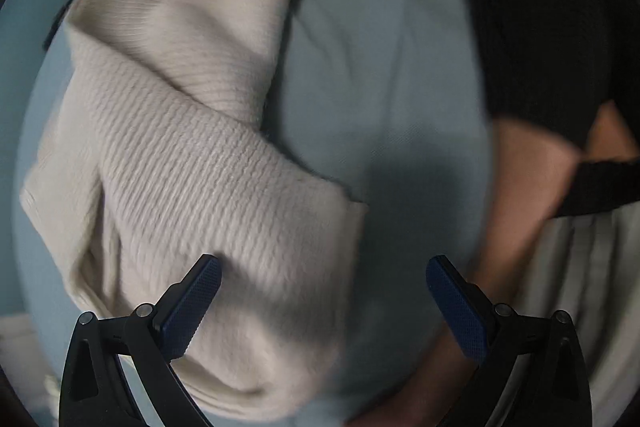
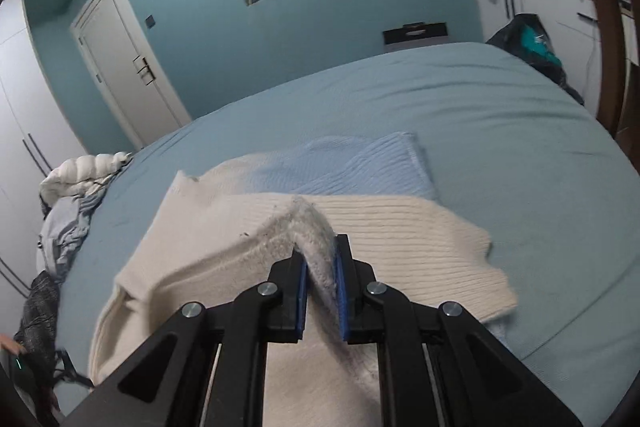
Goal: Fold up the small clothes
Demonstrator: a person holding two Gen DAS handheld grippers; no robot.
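Note:
A cream ribbed knit sweater [image 1: 192, 163] lies on the light blue bed sheet [image 1: 384, 75], part folded over itself. My left gripper [image 1: 324, 263] is open above it, its left finger over the knit and its right finger over the sheet, holding nothing. In the right wrist view the same sweater [image 2: 400, 227] is spread on the bed, and my right gripper [image 2: 320, 247] is shut on a pinched-up ridge of its fabric. A folded light blue knit garment [image 2: 360, 167] lies just beyond the sweater.
The person's bare arm [image 1: 524, 187] and black top are at the right of the left wrist view. A pile of clothes and bedding [image 2: 76, 195] sits at the bed's left edge. A dark bag [image 2: 532, 43] rests at the far right corner. A door and wardrobes stand to the left.

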